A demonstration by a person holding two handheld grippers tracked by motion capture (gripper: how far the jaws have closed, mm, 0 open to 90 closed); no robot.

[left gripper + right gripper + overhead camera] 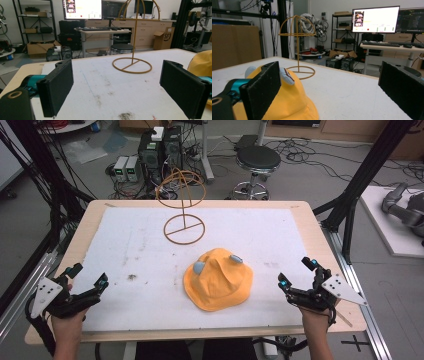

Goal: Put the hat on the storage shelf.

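Yellow hat [218,279] lies crown-up on the white mat [150,245] that covers the wooden table [80,227], toward the near right part of the mat, with two small grey-blue ears [199,267] standing out of its top. Behind it, nearer the far edge, stands a thin golden wire hat stand [183,205] — a ring base flat on the mat, an upright rod, and a domed hoop at the top. Hat and stand are apart, not touching.

The left gripper [89,281] rests at the near left corner of the mat, held in the person's left hand [67,320]; its jaws are spread wide with nothing between them, and in the left gripper view they frame bare, slightly stained mat with the stand's base beyond. The right gripper [296,272] sits at the near right edge in the right hand [315,317], just beside the hat's brim but clear of it — its jaws also gape wide and empty. In the right gripper view the hat [287,100] lies beside the left-hand jaw, one ear [286,76] poking up behind it.
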